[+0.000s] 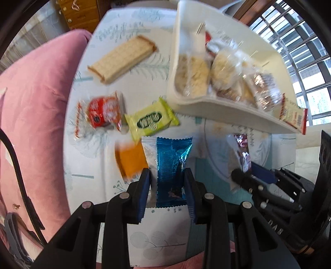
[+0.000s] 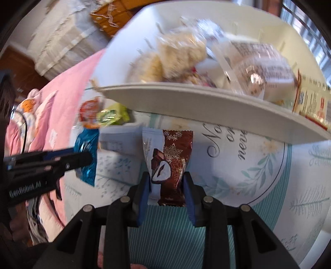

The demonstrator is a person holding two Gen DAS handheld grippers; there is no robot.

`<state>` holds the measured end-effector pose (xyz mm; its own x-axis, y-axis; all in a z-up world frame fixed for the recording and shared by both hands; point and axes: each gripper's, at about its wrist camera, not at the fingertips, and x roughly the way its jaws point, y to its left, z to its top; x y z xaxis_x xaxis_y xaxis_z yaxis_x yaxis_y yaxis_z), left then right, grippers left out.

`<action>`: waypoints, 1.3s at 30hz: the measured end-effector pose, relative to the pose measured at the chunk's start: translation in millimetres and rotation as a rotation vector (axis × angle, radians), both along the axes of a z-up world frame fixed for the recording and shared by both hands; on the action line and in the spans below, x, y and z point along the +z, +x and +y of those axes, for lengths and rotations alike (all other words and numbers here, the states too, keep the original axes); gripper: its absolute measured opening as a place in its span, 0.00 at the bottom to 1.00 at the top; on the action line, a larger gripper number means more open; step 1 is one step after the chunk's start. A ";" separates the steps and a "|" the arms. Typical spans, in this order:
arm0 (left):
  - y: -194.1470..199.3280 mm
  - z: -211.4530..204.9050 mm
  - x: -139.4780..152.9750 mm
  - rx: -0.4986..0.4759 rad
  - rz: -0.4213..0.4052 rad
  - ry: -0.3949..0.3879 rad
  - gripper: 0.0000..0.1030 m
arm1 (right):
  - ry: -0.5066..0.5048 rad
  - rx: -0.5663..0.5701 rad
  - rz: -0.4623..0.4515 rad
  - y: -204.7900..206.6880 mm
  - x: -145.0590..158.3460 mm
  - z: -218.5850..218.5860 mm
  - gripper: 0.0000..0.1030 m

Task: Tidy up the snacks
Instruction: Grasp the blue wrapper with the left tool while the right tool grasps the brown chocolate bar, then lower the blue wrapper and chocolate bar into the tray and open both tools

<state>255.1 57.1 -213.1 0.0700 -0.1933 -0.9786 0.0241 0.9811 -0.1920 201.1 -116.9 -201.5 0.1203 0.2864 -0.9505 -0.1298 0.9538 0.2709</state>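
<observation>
My left gripper [image 1: 167, 175] is shut on a blue foil snack packet [image 1: 170, 165], held above the table; it also shows in the right wrist view [image 2: 86, 157]. My right gripper [image 2: 166, 175] is shut on a brown-and-white chocolate snack packet [image 2: 169, 161], just in front of the white tray [image 2: 206, 101]. The tray [image 1: 227, 111] holds several wrapped biscuits and cakes [image 1: 196, 70]. On the table lie a wafer bar [image 1: 122, 59], a red packet [image 1: 101, 112], a green packet [image 1: 152, 121] and an orange packet [image 1: 131, 160].
The table has a white and teal patterned cloth [image 2: 258, 175]. A pink cushion [image 1: 35, 115] lies along its left edge. A wooden cabinet [image 1: 82, 14] stands behind, and a window with bars [image 1: 300, 51] is at the right.
</observation>
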 end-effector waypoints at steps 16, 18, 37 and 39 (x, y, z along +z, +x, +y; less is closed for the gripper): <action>26.3 -75.9 104.2 -0.027 -0.259 0.031 0.30 | -0.014 0.209 -0.403 -3.1 91.2 -40.5 0.31; 30.1 -87.1 106.5 -0.036 -0.269 0.031 0.30 | -0.019 0.192 -0.426 -0.1 97.4 -57.0 0.31; 55.0 -165.1 99.8 -0.066 -0.265 0.087 0.71 | 0.035 -0.007 -0.379 41.9 87.0 -158.1 0.33; 51.9 -164.0 100.6 -0.064 -0.263 0.098 0.71 | 0.045 -0.018 -0.370 41.4 85.7 -159.9 0.34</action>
